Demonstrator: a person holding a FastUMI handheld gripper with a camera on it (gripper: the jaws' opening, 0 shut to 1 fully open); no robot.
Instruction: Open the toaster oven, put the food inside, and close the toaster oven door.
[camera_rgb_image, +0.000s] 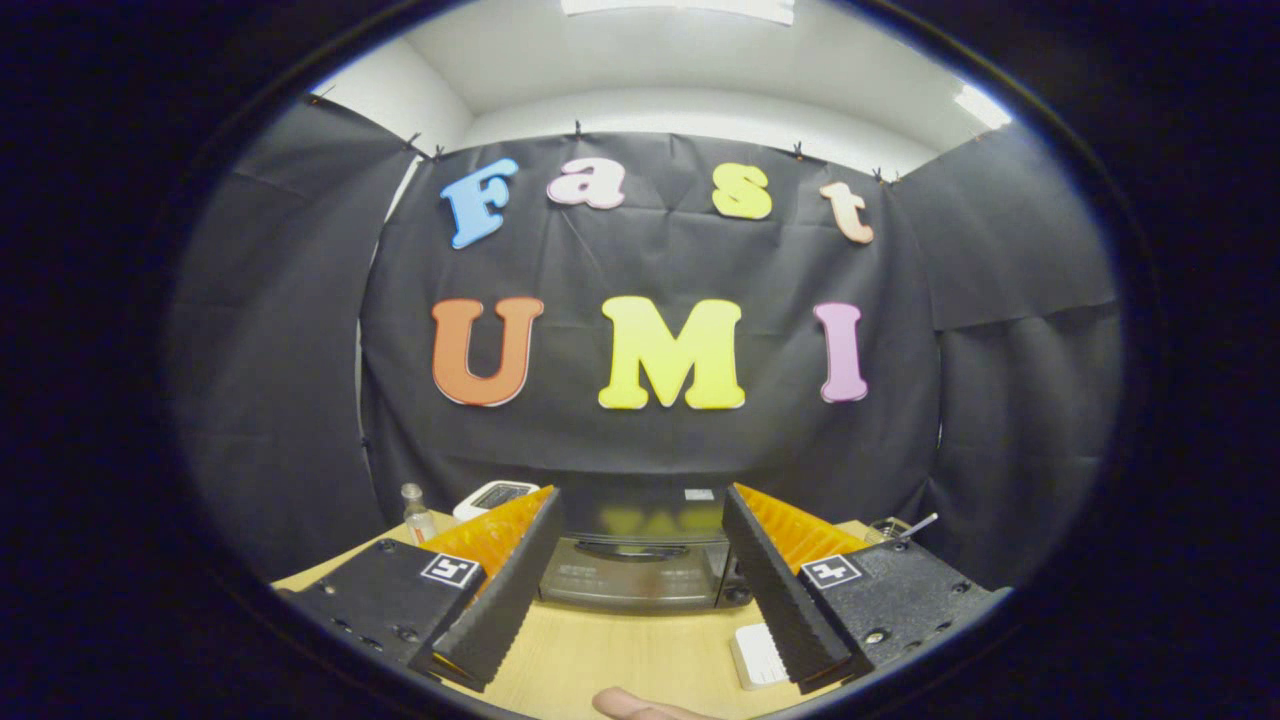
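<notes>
Toaster oven (640, 560): located in the lower centre of the frame, standing on the table (610, 655) against the black cloth wall; its door is closed, with the handle running across the upper part of the glass front; it sits beyond the fingertips and shows through the gap between the two fingers. Gripper (640, 525): open; the fingers stand wide apart, one at lower left and one at lower right of the frame, and hold nothing; neither finger touches the toaster oven. Small clear bottle (416, 514): upright on the table at lower left, just left of the left finger. White device (495, 497): beside the bottle, at the left rear of the toaster oven, partly hidden by the left finger; what it is cannot be told. Glass container with a metal utensil (897, 528): at lower right, behind the right finger, partly hidden. Flat white object (756, 655): lying on the table at the bottom of the frame, just inside the right finger. Fingertip of a person (635, 704): visible at the bottom centre of the frame, above the table surface.
</notes>
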